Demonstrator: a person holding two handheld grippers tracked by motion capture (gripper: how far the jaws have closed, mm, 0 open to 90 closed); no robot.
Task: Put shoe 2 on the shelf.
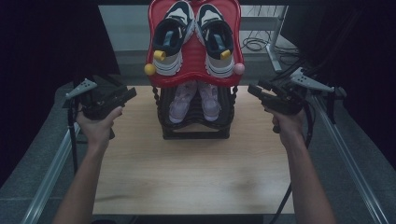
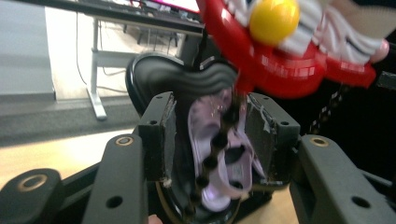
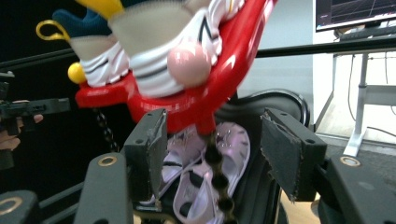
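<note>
A shoe rack (image 1: 195, 122) stands at the far middle of the wooden table (image 1: 187, 177). Its red top tray (image 1: 194, 77) holds two sneakers (image 1: 194, 35). Its black lower shelf (image 1: 196, 128) holds two pink sandals (image 1: 194, 100). The left gripper (image 1: 127, 95) hangs just left of the rack, the right gripper (image 1: 254, 89) just right of it. Both have their jaws apart with nothing in them. The near half of the table is bare wood, and dark floor lies past both side edges.

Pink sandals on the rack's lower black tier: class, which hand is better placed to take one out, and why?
Probably neither: both open tongs, left and right, flank the rack evenly. The left suits the left pink sandal, the right suits the right pink sandal, each nearer its own side.
</note>
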